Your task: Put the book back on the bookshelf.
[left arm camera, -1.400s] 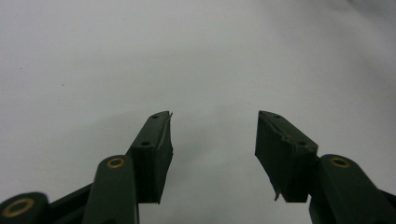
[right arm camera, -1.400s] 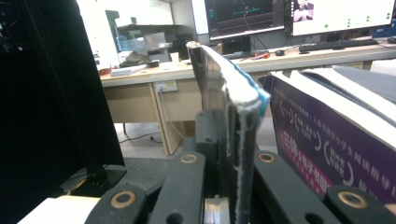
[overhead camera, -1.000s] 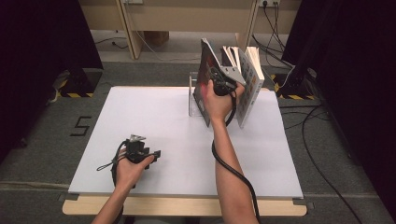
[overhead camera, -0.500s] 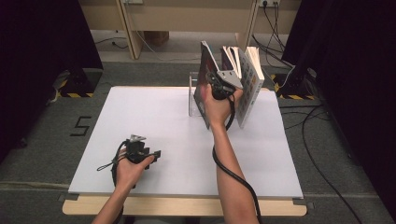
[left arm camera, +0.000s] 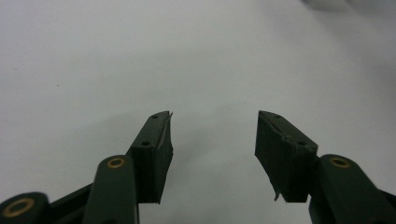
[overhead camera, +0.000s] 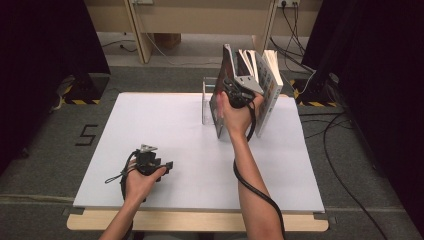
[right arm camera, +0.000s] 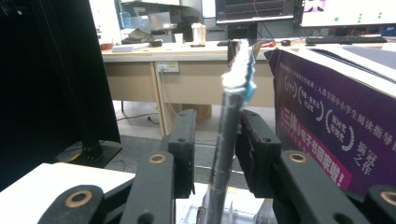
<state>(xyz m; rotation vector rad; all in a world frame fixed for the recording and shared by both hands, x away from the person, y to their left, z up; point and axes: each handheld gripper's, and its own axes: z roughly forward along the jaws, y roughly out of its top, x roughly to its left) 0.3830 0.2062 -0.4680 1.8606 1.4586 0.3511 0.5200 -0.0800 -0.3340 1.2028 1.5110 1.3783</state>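
Grey-edged, the thin book [right arm camera: 231, 116] stands among the upright books [overhead camera: 265, 80] at the table's [overhead camera: 150, 125] far side; the right gripper [right arm camera: 215, 140] has just been spreading, seemingly releasing it. Left gripper [left arm camera: 212, 140] rests spread, empty.

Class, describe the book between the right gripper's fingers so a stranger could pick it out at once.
On the white table, look to the far edge, where books stand in a clear rack. It is the thin leaning book on the left, slimmer than the purple-covered book beside it.

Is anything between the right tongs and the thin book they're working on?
Nothing visible. The thin grey-edged book stands upright directly between the right tongs, whose jaws have just been opening; a purple-covered book leans beside it.
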